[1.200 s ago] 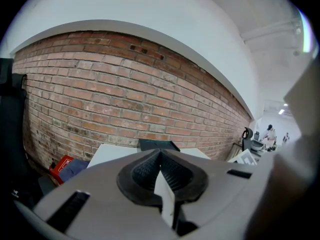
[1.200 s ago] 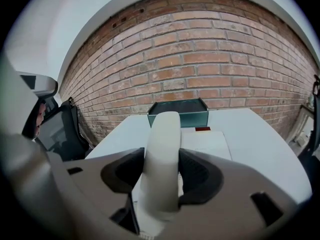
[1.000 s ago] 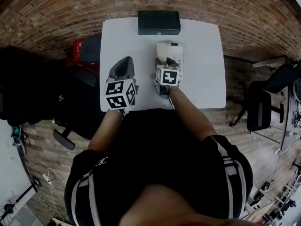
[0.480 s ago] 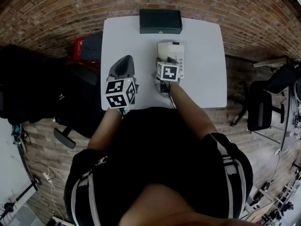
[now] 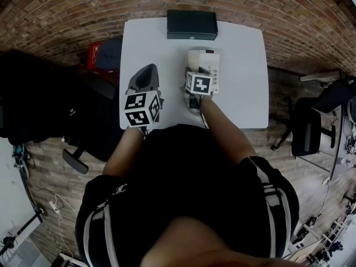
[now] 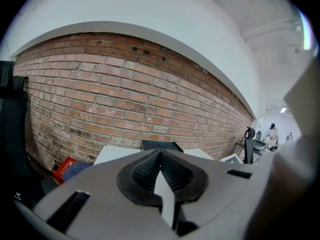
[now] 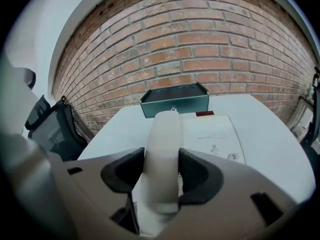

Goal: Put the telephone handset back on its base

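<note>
We see one white table point(image 5: 245, 93) against a brick wall point(image 7: 200, 49), with two dark chairs, one point(image 5: 83, 121) off its left edge and one point(image 5: 308, 129) well apart on the right. One dark box point(image 5: 192, 24) sits at the far edge. One telephone base point(image 5: 206, 63) stands just in front of it, away from both side edges, with bare tabletop to its right and left.

We hold two grippers. The right gripper point(image 7: 161, 171) has its jaws clamped on the sides of the one pale handset point(image 7: 164, 134), which lies lengthwise along the base's left side, its far end pointing at the box. Whether it touches the base we cannot tell. The left gripper point(image 6: 160, 171) hovers over the bare left half, its jaws together and holding nothing.
</note>
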`<state>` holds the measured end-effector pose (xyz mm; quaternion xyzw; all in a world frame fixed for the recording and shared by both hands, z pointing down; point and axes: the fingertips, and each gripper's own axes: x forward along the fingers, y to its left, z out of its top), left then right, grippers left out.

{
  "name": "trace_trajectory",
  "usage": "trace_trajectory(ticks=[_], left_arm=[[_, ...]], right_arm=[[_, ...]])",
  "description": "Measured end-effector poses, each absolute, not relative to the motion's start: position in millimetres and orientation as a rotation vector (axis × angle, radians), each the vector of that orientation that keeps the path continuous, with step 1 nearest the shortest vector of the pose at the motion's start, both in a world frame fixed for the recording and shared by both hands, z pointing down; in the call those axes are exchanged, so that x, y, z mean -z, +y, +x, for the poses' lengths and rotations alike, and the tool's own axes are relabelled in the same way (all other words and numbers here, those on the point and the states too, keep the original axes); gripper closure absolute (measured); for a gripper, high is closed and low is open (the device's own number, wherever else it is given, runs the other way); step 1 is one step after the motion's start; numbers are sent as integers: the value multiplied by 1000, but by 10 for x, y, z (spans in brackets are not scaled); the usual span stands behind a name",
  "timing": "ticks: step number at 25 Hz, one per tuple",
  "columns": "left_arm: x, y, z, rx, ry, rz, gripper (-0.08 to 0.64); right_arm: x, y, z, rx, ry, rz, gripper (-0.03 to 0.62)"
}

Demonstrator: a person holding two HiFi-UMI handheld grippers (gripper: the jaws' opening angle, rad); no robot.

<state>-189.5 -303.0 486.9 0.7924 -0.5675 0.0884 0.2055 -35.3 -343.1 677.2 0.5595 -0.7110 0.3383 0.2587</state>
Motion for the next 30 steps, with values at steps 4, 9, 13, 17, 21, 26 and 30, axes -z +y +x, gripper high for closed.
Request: trace_trajectory(ticks=[4, 9, 13, 17, 21, 26, 30], left_arm=[[-4894, -3069, -1870, -251, -1572, 2212, 558], [-4897, -3098, -1796, -255, -1554, 2229, 558], [-4888, -3097, -1767, -260, -1547, 2237, 558], [-4878, -3073, -1738, -264, -1541, 2244, 558], [-4870, -3073, -1738, -257, -1542, 2244, 558], [-4822, -3107, -1667, -243, -1533, 2264, 558], [-4754, -3154, -1588, -241, -1523, 2295, 558]], right_arm=[[-6786, -3436, -366, -919, -1939, 1529, 393], [-6787, -3445, -367, -883, -1983, 1545, 393], [-6796, -3440, -370, -897, -1971, 1541, 391], [-6695, -3452, -413, -947, -2033, 1531, 364], [-6388, -3505, -461, -822, -2140, 1554, 354], [-5742, -3592, -313, -610, -2267, 1699, 439], [-5213, -3615, -96, -496, -2310, 1845, 581]])
